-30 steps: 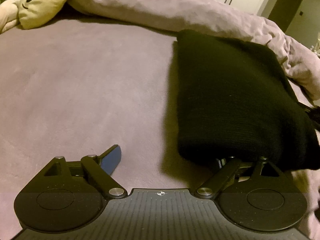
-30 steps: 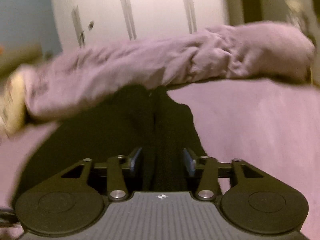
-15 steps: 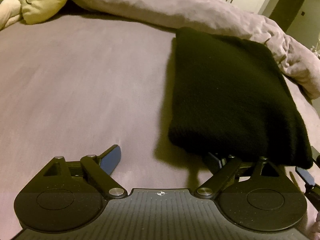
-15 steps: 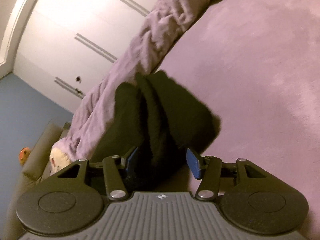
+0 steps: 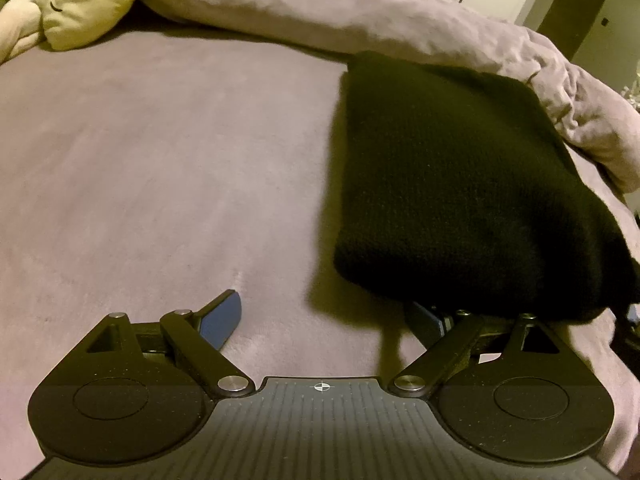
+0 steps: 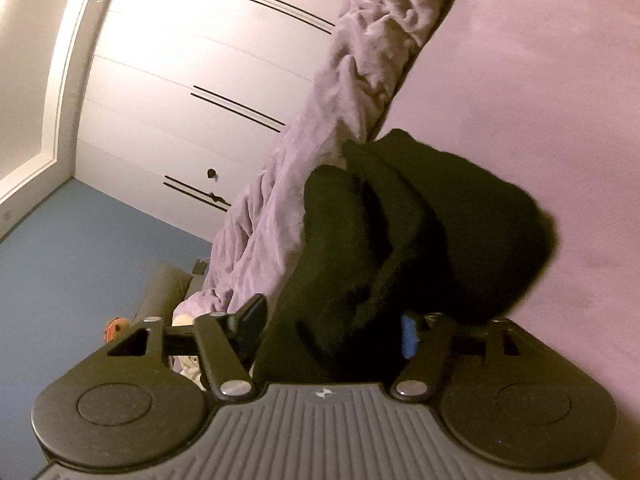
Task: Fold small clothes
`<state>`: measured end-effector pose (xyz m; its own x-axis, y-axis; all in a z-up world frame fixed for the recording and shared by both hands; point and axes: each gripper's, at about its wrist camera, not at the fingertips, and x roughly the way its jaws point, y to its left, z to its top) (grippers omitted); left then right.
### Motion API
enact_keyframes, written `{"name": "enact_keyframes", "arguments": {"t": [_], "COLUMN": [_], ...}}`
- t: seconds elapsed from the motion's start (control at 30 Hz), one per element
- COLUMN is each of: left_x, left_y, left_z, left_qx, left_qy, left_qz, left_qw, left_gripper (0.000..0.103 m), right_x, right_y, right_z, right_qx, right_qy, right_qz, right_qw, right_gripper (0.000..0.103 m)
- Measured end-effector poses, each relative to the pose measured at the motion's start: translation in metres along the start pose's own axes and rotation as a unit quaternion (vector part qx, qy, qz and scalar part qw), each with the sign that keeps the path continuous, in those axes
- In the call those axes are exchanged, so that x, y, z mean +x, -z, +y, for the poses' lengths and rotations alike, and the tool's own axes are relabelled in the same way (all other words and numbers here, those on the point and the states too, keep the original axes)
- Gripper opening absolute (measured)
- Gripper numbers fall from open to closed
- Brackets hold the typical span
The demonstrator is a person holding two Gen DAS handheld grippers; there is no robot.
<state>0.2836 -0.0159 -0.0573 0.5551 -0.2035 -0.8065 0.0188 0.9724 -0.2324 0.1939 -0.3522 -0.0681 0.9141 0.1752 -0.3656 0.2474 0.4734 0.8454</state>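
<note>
1. The black knit garment (image 5: 452, 184) lies folded into a thick rectangle on the mauve bed sheet (image 5: 160, 168), toward the right side of the left wrist view, its far edge touching the rumpled mauve duvet (image 5: 360, 12) bunched along the back of the bed.
2. In the right wrist view the same garment (image 6: 420, 240) shows as stacked dark layers with rounded folded edges.
3. The left gripper (image 5: 324, 320) has its jaws wide apart and holds nothing; one blue-padded finger (image 5: 222, 318) is over bare sheet, the other is under the near edge of the garment, partly hidden.
4. The right gripper (image 6: 332, 328) is rolled onto its side, its jaws opening; folds of the garment sit between them, and the blue pad (image 6: 409, 334) looks clear of the cloth, though the dark makes this hard to judge.
5. A pale yellow plush toy (image 5: 80, 0) rests at the far left corner of the bed.
6. White wardrobe doors (image 6: 192, 92) stand beyond the duvet.
7. No containers are in view.
</note>
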Motion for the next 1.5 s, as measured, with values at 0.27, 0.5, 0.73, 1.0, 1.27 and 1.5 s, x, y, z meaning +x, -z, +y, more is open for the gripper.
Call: {"name": "enact_keyframes", "arguments": {"t": [0.27, 0.5, 0.73, 1.0, 1.27, 1.5], "left_x": [-0.003, -0.011, -0.017, -0.022, -0.006, 0.049], "left_y": [0.003, 0.0, -0.001, -0.031, -0.07, -0.106], "left_z": [-0.003, 0.006, 0.016, 0.012, -0.025, -0.046], "left_qx": [0.019, 0.014, 0.008, 0.013, 0.024, -0.093], "left_qy": [-0.001, -0.029, -0.033, -0.032, -0.04, -0.024], "left_qz": [-0.002, -0.024, -0.026, -0.06, -0.111, -0.163], "left_qw": [0.9998, 0.9992, 0.9991, 0.9976, 0.9927, 0.982], "left_gripper": [0.094, 0.094, 0.094, 0.094, 0.097, 0.1], "right_x": [0.052, 0.032, 0.055, 0.015, 0.013, 0.116], "right_y": [-0.006, -0.011, -0.001, -0.025, -0.029, -0.029], "right_z": [0.011, 0.089, 0.03, 0.049, 0.104, 0.104], "right_qx": [-0.037, -0.308, -0.346, -0.271, -0.342, -0.389], "right_qy": [0.031, 0.091, 0.206, 0.172, 0.164, 0.13], "right_qz": [0.045, -0.028, 0.011, -0.023, -0.138, -0.087], "right_qw": [0.998, 0.947, 0.915, 0.947, 0.915, 0.908], "right_gripper": [0.037, 0.028, 0.033, 0.054, 0.057, 0.071]}}
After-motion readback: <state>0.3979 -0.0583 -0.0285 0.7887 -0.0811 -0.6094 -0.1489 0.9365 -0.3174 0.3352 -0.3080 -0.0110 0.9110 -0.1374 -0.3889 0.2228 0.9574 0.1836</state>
